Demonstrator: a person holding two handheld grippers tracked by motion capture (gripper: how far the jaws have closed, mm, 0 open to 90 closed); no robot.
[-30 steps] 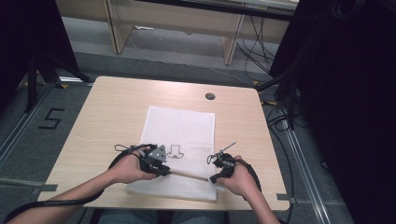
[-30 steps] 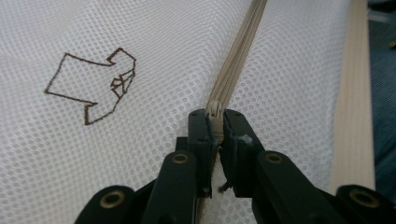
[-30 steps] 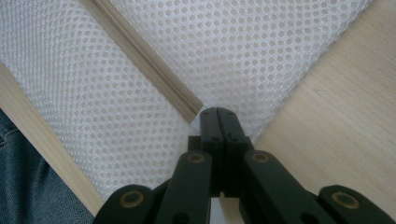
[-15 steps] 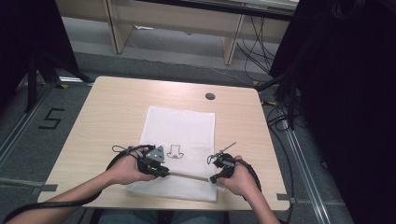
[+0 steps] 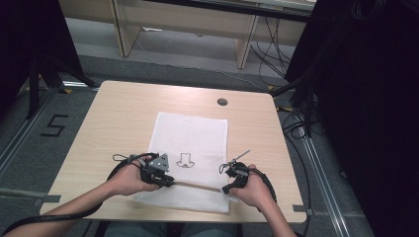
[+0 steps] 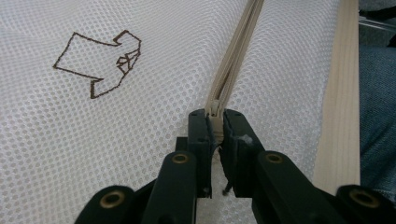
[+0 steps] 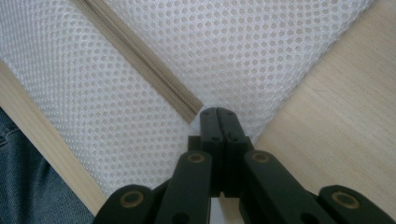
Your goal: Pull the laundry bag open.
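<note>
A white mesh bag (image 5: 190, 143) with a small brown outline drawing (image 5: 186, 160) lies flat on the wooden table (image 5: 118, 118). Its beige zipper (image 5: 197, 186) runs along the near edge. My left gripper (image 5: 170, 181) is shut on the zipper pull (image 6: 215, 122), and the zipper (image 6: 238, 56) stretches away ahead of its jaws. My right gripper (image 5: 225, 189) is shut on the bag's mesh just past the zipper's end (image 7: 194, 114), near the bag's right corner. The table wood (image 7: 336, 116) shows beside it.
A round cable hole (image 5: 222, 101) sits at the table's far side. The near table edge (image 6: 338, 140) lies close beside the zipper, with the person's jeans (image 7: 28, 186) beyond it. Cables (image 5: 296, 123) lie on the floor at the right.
The left hand has edged slightly to the left with the zipper pull. The right hand stays where it was.
</note>
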